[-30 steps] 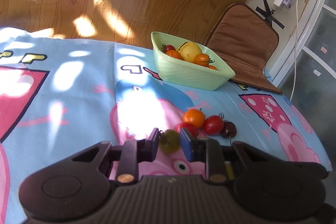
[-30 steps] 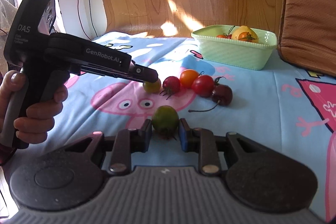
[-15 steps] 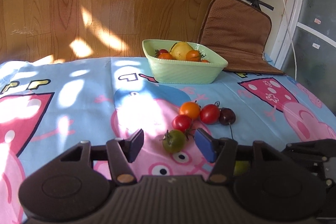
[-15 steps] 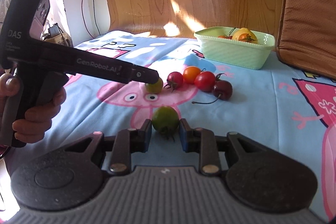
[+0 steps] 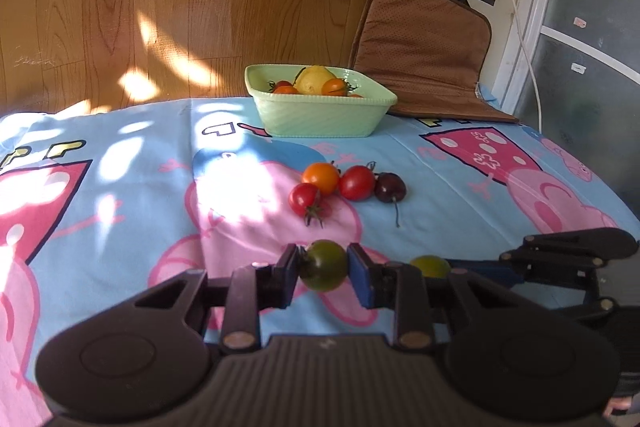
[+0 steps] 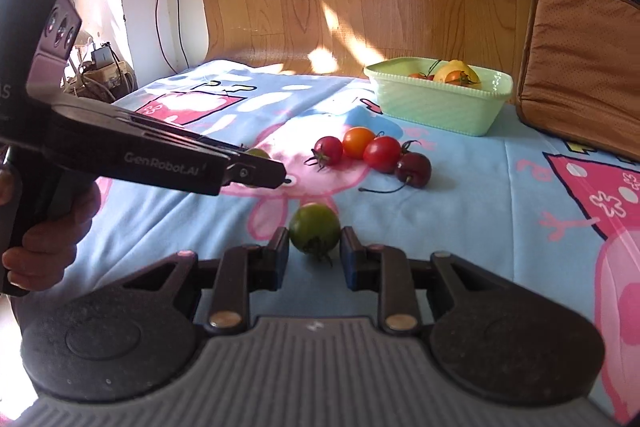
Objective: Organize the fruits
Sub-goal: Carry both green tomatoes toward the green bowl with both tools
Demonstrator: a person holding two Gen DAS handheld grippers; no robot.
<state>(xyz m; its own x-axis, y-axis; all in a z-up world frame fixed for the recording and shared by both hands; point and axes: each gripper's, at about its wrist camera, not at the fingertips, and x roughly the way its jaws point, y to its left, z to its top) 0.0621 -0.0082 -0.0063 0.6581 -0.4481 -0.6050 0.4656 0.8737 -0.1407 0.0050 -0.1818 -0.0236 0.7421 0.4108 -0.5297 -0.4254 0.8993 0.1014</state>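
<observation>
So, left gripper [image 5: 323, 261] is clenched on a dark green tomato [image 5: 323, 273], pads pressing both sides, stem end toward the left pad. Right gripper [image 6: 315, 247] likewise grips a green tomato [image 6: 315, 227], calyx hanging down toward the camera; from the left wrist view that fruit reads yellow-green, sitting just right of the left gripper's fingers. Both grippers are side by side low over the near part of the blue cartoon-print cloth [image 5: 120, 227]; can't tell whether either tomato is clear of the fabric. A hand [image 6: 52, 227] is wrapped round the left gripper's handle at the left edge of the right wrist view. Further out, four loose fruits huddle on the cloth, touching: small red tomato [image 5: 305, 198], orange tomato [image 5: 320, 178], larger red tomato [image 5: 357, 183], dark cherry [image 5: 390, 187] with its stem trailing toward the camera. Beyond them, near the far edge, a mint-green bowl [image 5: 320, 119] holds a yellow fruit [image 5: 316, 79] plus a few orange and red tomatoes. Brown cushion [image 5: 424, 47] leans just right of the bowl.
</observation>
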